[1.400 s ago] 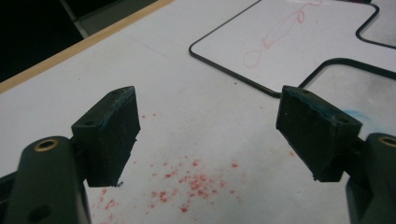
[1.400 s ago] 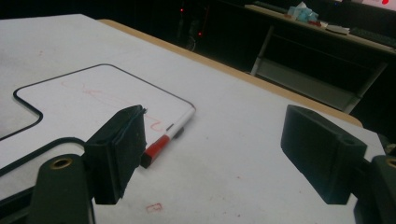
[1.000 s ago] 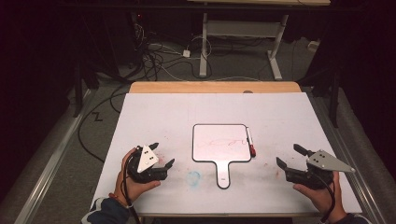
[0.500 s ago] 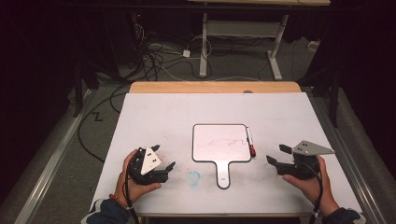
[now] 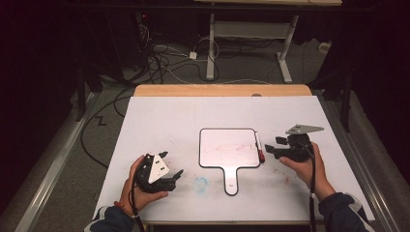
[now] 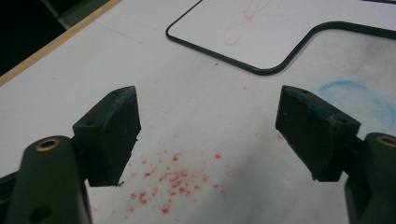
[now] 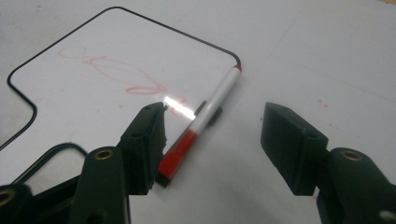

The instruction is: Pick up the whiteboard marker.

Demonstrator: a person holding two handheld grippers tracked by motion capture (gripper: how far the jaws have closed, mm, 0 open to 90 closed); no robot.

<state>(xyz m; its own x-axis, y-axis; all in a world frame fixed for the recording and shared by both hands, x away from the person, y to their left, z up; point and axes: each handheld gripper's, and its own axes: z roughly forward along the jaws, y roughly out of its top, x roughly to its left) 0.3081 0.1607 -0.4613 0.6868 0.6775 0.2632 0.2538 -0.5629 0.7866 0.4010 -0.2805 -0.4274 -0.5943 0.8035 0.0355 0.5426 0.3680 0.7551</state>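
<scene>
My right hand-held gripper (image 7: 212, 135) is wide apart. The red pen (image 7: 201, 126) lies between its jaws (pointing to 1 o'clock), so I should center it, then squeeze gently.

A white table (image 5: 169, 121) is carrying everything, with a strip of bare wood (image 5: 222, 90) showing along its twelve o'clock edge. A small whiteboard (image 5: 227, 150) with a handle is lying near the centre, handle pointing to six o'clock. A red-capped marker (image 5: 258, 147) is lying along the board's three o'clock edge. A blue smudge (image 5: 200, 182) is sitting at the board's seven o'clock.
</scene>
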